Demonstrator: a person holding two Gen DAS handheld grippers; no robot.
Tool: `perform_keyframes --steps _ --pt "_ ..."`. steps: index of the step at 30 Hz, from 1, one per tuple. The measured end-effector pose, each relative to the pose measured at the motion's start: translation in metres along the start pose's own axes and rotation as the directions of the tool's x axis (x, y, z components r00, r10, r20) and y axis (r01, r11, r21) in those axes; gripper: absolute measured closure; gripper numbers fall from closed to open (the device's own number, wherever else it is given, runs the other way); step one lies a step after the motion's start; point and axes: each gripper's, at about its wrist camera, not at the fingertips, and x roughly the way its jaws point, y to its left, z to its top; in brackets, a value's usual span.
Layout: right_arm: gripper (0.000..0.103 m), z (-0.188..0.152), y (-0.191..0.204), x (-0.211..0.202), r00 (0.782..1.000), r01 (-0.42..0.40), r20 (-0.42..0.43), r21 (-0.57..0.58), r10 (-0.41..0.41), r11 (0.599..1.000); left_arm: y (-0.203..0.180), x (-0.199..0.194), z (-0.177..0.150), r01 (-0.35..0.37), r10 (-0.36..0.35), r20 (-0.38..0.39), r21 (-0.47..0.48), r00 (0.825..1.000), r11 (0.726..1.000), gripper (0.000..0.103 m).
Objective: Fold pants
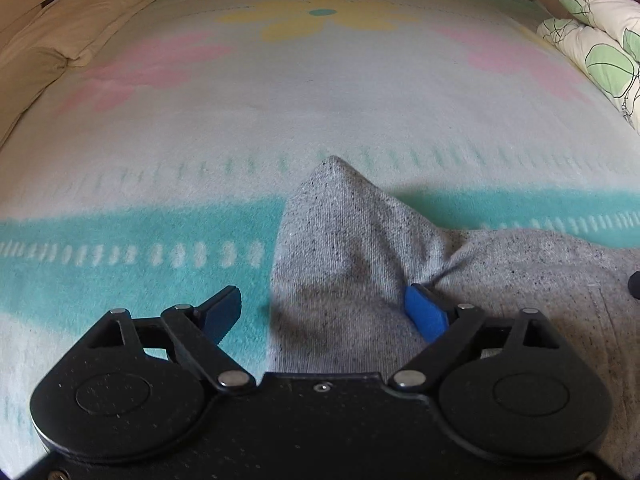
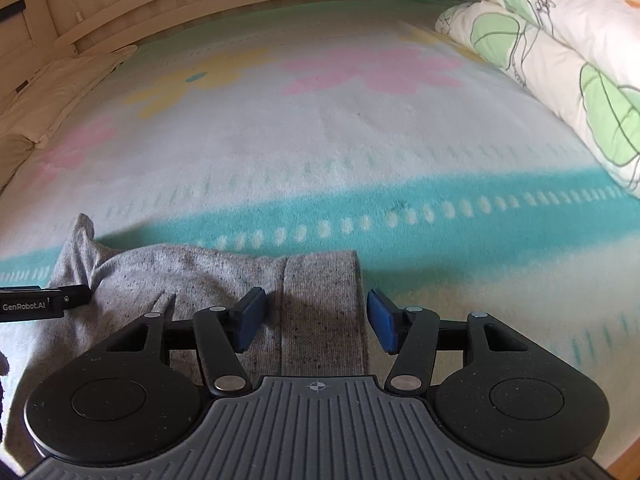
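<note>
Left gripper (image 1: pixel 326 312): jaws spread wide, holding nothing; the right blue pad (image 1: pixel 426 316) lies against a fold of the cloth, the left one is over the blanket.
Right gripper (image 2: pixel 316 322): jaws fairly wide, not pressing; the ribbed cuff (image 2: pixel 320 300) lies between the pads.
Pants (image 1: pixel 352 264): grey speckled knit, on the blanket directly in front of both grippers, one corner standing up in a peak.
Blanket (image 2: pixel 320 152): white with turquoise stripe and flowers.
Writing: "GenRobot.AI" on the left gripper's side, seen at the left edge of the right wrist view.
Pillows (image 2: pixel 560 60): leaf print, far right.
</note>
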Motion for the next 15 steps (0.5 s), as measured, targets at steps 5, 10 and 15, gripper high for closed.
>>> perform_keyframes --steps 5,10,15 --pt "0.048 -0.006 -0.017 -0.003 0.998 -0.059 -0.028 0.104 0.062 0.993 0.007 -0.014 -0.006 0.021 -0.021 0.0 -0.03 1.0 0.999 0.012" --pt "0.047 -0.012 -0.025 -0.009 0.992 -0.101 -0.058 0.153 0.11 0.983 0.017 -0.04 -0.012 0.052 -0.052 0.014 -0.061 0.999 0.997 0.015" --pt "0.037 -0.021 -0.023 -0.011 0.98 -0.137 -0.127 0.138 0.155 0.981 0.032 -0.062 -0.025 0.105 -0.105 0.002 -0.046 0.994 0.993 0.015"
